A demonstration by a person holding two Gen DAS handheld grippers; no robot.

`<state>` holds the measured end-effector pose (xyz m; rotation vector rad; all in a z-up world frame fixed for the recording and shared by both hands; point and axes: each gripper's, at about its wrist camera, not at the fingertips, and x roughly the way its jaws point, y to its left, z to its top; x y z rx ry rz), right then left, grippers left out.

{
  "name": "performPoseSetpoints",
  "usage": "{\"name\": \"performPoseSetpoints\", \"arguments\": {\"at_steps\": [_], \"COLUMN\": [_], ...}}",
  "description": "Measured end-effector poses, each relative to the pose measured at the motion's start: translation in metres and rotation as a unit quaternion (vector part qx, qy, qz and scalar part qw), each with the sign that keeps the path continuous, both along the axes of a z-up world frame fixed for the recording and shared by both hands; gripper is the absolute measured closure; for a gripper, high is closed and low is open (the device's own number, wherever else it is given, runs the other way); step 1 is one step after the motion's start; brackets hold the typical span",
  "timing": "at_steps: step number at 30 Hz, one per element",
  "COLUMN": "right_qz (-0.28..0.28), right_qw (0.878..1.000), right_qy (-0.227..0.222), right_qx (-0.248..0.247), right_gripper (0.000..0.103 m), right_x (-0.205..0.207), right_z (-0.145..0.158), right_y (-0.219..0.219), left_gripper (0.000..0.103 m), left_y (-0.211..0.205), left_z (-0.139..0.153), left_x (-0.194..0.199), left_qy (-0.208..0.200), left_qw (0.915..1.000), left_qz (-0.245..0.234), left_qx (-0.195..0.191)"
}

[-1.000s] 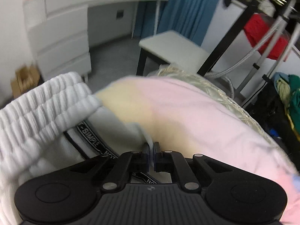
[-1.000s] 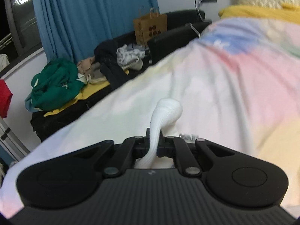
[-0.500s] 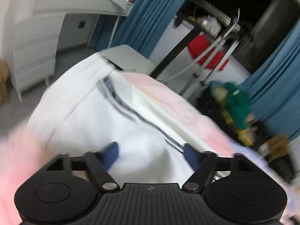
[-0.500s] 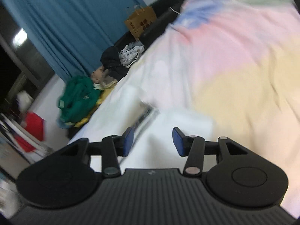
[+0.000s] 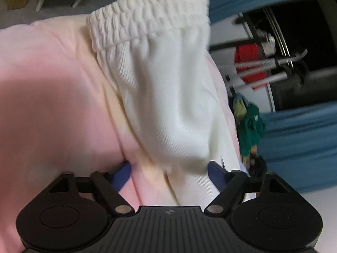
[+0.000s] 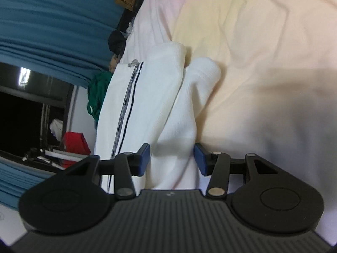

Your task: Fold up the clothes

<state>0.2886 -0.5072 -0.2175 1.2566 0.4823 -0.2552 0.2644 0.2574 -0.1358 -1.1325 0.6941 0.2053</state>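
Both claws are standing apart after just letting go: the left claw [image 5: 168, 174] is narrowing, the right claw [image 6: 171, 159] straddling the white trousers [image 6: 147, 105], now lying folded on the pastel bed [image 6: 263, 52]. Next move, likely: regripping for another fold. Blue curtains [image 6: 52, 21] are hanging left.

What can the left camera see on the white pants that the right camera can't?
Only the left wrist view shows the stretchy ribbed waistband. Only the right wrist view shows the dark side stripe and the folded leg end. Both show the white pants lying on the pastel bedsheet, with an open tool, left tool and right tool, around the cloth.
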Motion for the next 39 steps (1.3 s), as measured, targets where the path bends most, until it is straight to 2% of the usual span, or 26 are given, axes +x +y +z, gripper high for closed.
{"name": "performPoseSetpoints", "arguments": {"at_steps": [3, 4, 5, 6, 8, 11, 14, 18, 23, 26, 31, 35, 39], "right_qz": [-0.037, -0.049, -0.053, -0.05, -0.048, -0.043, -0.039, -0.036, -0.025, -0.016, 0.0, 0.014, 0.02], "right_qw": [0.999, 0.997, 0.996, 0.994, 0.991, 0.989, 0.991, 0.991, 0.991, 0.993, 0.997, 0.998, 0.998], "right_qy": [-0.02, -0.025, -0.024, -0.014, -0.007, -0.009, -0.016, -0.033, -0.036, -0.029, -0.014, 0.024, 0.061], "right_qx": [-0.03, -0.046, -0.067, -0.095, -0.124, -0.142, -0.127, -0.122, -0.127, -0.115, -0.077, -0.049, -0.016], "right_gripper": [0.055, 0.062, 0.069, 0.085, 0.09, 0.091, 0.092, 0.093, 0.093, 0.093, 0.093, 0.093, 0.087], "right_x": [0.016, 0.021, 0.027, 0.033, 0.039, 0.042, 0.03, 0.007, -0.03, -0.061, -0.119, -0.153, -0.162], "right_z": [-0.006, -0.006, -0.004, -0.001, 0.006, 0.019, 0.032, 0.056, 0.079, 0.082, 0.067, 0.048, 0.03], "right_y": [-0.001, 0.001, 0.001, 0.002, 0.002, 0.0, -0.008, -0.007, -0.006, -0.01, -0.02, -0.027, -0.029], "left_gripper": [0.044, 0.045, 0.053, 0.059, 0.078, 0.088, 0.09, 0.094, 0.094, 0.094, 0.094, 0.094, 0.09], "left_y": [0.004, 0.003, 0.001, 0.0, -0.005, -0.002, 0.006, 0.008, 0.018, 0.029, 0.047, 0.056, 0.044], "left_z": [-0.007, -0.006, -0.006, -0.005, 0.007, 0.028, 0.046, 0.082, 0.116, 0.128, 0.132, 0.127, 0.106], "left_x": [0.024, 0.029, 0.035, 0.04, 0.045, 0.033, 0.02, -0.009, -0.062, -0.101, -0.169, -0.211, -0.211], "left_qy": [-0.003, -0.003, -0.003, -0.002, 0.001, -0.013, -0.022, -0.037, -0.038, -0.022, -0.001, 0.015, 0.039], "left_qw": [0.9984, 0.9977, 0.997, 0.996, 0.9934, 0.9945, 0.9962, 0.9939, 0.9924, 0.9947, 0.9948, 0.9937, 0.9868], "left_qz": [0.019, 0.024, 0.029, 0.032, 0.026, 0.025, 0.021, 0.015, 0.021, 0.017, -0.006, -0.029, -0.049], "left_qx": [0.053, 0.063, 0.072, 0.084, 0.112, 0.101, 0.082, 0.103, 0.115, 0.099, 0.102, 0.107, 0.149]}}
